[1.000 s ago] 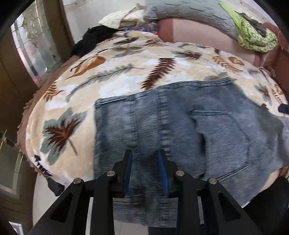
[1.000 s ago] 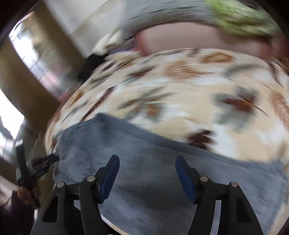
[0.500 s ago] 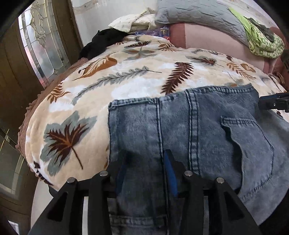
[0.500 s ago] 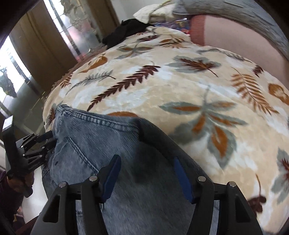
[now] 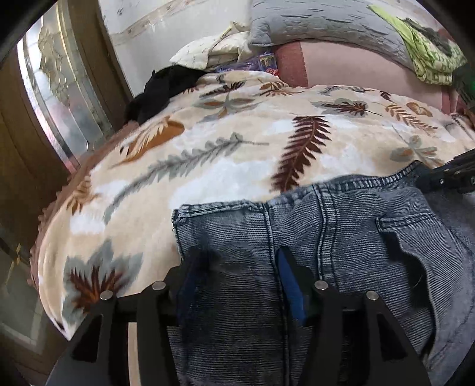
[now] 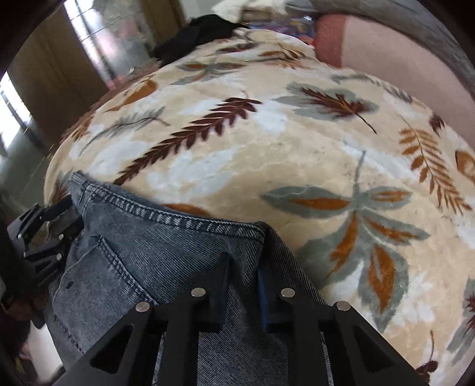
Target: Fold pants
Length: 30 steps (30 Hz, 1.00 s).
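Observation:
Blue-grey denim pants (image 5: pixel 356 231) lie waistband-up on a leaf-print blanket (image 5: pixel 237 148), back pocket showing. My left gripper (image 5: pixel 240 267) sits low over the left part of the waist. Its jaws are opening, and denim lies between the blue pads without being pressed. My right gripper (image 6: pixel 242 270) is at the right end of the waistband of the pants (image 6: pixel 142 243). Its jaws are closing and pinch a ridge of denim. Each gripper shows in the other's view: the right gripper (image 5: pixel 451 175) and the left gripper (image 6: pixel 44 237).
The blanket (image 6: pixel 267 148) covers a rounded bed. At its far end lie a black garment (image 5: pixel 160 89), a grey pillow (image 5: pixel 320 23), a green cloth (image 5: pixel 430 56) and a pink cushion (image 5: pixel 356 71). A wooden door with glass panes (image 5: pixel 53 98) stands at the left.
The left jaws have spread wider over the denim. The right gripper swept to the waistband's right end and its jaws narrowed onto the fabric.

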Each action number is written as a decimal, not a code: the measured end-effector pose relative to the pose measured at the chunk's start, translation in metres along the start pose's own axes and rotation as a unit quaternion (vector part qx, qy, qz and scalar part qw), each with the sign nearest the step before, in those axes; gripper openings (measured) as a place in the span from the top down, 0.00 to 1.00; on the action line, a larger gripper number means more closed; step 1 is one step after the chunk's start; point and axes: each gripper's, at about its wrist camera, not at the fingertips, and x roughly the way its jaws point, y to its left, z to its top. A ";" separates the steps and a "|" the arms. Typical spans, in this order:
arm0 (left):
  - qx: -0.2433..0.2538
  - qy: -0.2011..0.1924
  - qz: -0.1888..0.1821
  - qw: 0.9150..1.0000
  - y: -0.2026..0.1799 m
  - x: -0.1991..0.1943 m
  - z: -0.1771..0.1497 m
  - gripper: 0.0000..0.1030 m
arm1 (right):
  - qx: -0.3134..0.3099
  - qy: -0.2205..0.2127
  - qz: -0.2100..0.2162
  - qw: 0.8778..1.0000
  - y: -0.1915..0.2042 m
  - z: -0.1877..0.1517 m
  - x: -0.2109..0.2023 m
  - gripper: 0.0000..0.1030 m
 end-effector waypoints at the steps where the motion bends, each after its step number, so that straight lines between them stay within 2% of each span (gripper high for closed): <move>1: 0.004 -0.002 0.006 1.000 -0.001 0.003 0.003 0.40 | 0.013 0.002 0.005 1.000 -0.004 0.002 0.002 0.83; 3: 0.010 -0.004 0.018 1.000 -0.002 0.005 0.007 0.35 | 0.039 0.005 0.024 0.999 -0.012 0.002 -0.005 0.79; 7: -0.005 0.009 0.005 1.000 0.012 -0.007 0.004 0.35 | 0.073 -0.031 0.040 0.996 -0.028 -0.017 -0.054 0.74; 9: -0.009 0.008 0.009 1.000 0.018 -0.020 0.002 0.36 | 0.073 -0.046 0.024 0.996 -0.038 -0.040 -0.087 0.59; 11: -0.008 -0.004 0.014 1.000 0.017 -0.038 0.002 0.36 | 0.085 -0.054 0.008 0.995 -0.049 -0.063 -0.111 0.54; 14: 0.007 -0.028 -0.006 1.000 0.003 -0.069 0.002 0.36 | 0.133 -0.063 0.005 0.989 -0.075 -0.109 -0.144 0.54; 17: 0.042 -0.035 -0.039 0.998 -0.029 -0.084 0.003 0.36 | 0.167 -0.052 -0.043 0.984 -0.092 -0.156 -0.161 0.54; 20: 0.089 -0.024 -0.017 0.996 -0.061 -0.077 0.003 0.36 | 0.208 -0.039 -0.072 0.975 -0.108 -0.197 -0.167 0.54; 24: 0.110 0.011 0.016 0.994 -0.069 -0.047 0.003 0.35 | 0.269 -0.033 -0.102 0.957 -0.143 -0.249 -0.176 0.54; 25: 0.112 0.018 0.019 0.993 -0.069 -0.041 0.003 0.35 | 0.280 -0.028 -0.107 0.954 -0.151 -0.260 -0.177 0.54; 27: 0.118 0.023 0.025 0.992 -0.068 -0.033 0.005 0.35 | 0.280 -0.043 -0.091 0.955 -0.159 -0.270 -0.182 0.55; 28: 0.131 0.021 0.036 0.991 -0.071 -0.032 0.007 0.34 | 0.274 -0.040 -0.105 0.955 -0.161 -0.274 -0.184 0.58; 30: 0.147 0.021 0.051 0.988 -0.073 -0.030 0.009 0.34 | 0.259 -0.031 -0.141 0.955 -0.160 -0.278 -0.183 0.81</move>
